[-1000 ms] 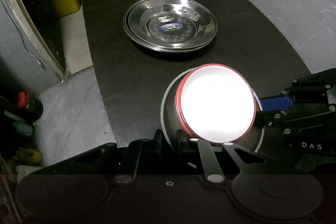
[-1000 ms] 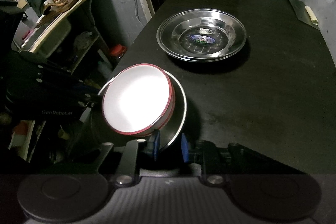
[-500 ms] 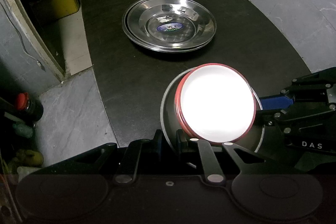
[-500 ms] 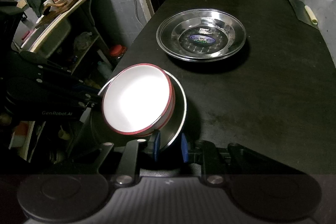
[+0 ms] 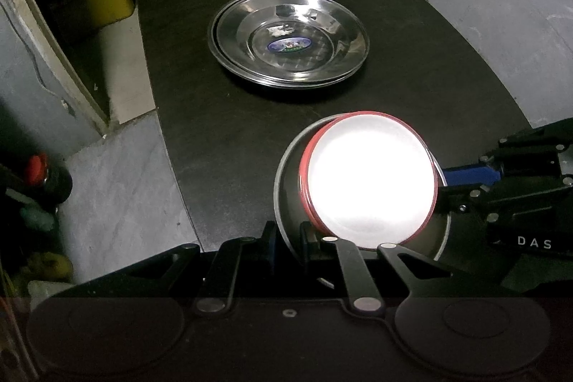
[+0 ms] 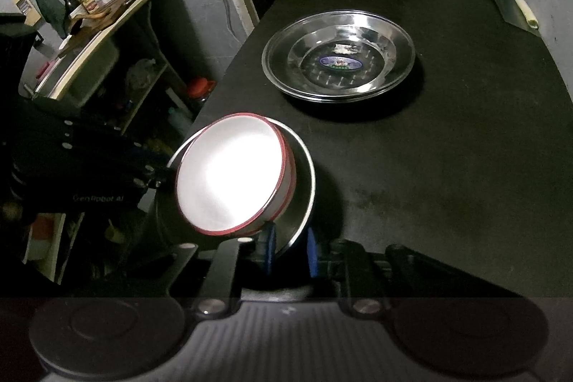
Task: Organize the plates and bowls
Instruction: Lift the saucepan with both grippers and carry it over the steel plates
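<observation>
Steel bowl [image 5: 286, 192] rim sits pinched between both grippers' fingers [image 5: 268, 240].

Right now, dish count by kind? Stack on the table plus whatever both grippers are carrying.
Steel plates: at least 3 — a stack on the table showing 2 rims, maybe more hidden, plus 1 carried plate clamped by the left gripper and right gripper.
Red-rimmed white bowls: 1.
Total: at least 4.

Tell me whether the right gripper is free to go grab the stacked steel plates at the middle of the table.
Probably not yet: the right gripper is shut on the rim of the steel bowl carrying the red-rimmed white bowl. The path to the stacked steel plates looks clear.
</observation>
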Tool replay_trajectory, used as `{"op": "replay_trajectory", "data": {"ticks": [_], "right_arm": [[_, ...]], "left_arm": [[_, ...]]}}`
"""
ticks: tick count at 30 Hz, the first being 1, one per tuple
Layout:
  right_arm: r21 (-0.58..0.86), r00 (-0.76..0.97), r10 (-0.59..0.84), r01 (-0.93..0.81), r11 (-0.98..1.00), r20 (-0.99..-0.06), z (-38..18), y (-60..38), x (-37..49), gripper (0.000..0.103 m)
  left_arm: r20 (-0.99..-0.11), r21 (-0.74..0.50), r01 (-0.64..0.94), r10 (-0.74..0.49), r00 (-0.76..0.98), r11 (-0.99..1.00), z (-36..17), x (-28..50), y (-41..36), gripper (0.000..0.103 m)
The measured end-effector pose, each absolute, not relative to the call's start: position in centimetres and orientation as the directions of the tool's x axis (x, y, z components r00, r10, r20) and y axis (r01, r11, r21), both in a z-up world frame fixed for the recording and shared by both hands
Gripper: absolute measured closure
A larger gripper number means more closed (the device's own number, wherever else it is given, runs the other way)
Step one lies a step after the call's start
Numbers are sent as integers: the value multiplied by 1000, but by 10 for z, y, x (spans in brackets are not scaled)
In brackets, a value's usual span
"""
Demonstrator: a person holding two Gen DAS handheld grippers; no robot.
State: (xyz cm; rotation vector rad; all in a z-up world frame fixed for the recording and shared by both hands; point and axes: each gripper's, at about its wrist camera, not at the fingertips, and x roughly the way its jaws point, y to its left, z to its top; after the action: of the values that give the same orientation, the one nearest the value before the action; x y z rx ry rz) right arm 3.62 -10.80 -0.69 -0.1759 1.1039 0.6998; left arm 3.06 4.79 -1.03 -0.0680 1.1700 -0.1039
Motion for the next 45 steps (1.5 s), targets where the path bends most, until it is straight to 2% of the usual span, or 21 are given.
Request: {"op": "replay_trajectory", "data": {"ticks": [23, 45], "right_arm": [[269, 291, 436, -471, 840, -852, 2, -120, 52, 85], [290, 319, 457, -454, 843, -830, 19, -126, 72, 85]], "left_arm": [[-908, -152, 20, -148, 391, 988, 1, 47, 49, 93], [-877, -197, -3, -175, 447, 980, 14, 65, 56, 92]]}}
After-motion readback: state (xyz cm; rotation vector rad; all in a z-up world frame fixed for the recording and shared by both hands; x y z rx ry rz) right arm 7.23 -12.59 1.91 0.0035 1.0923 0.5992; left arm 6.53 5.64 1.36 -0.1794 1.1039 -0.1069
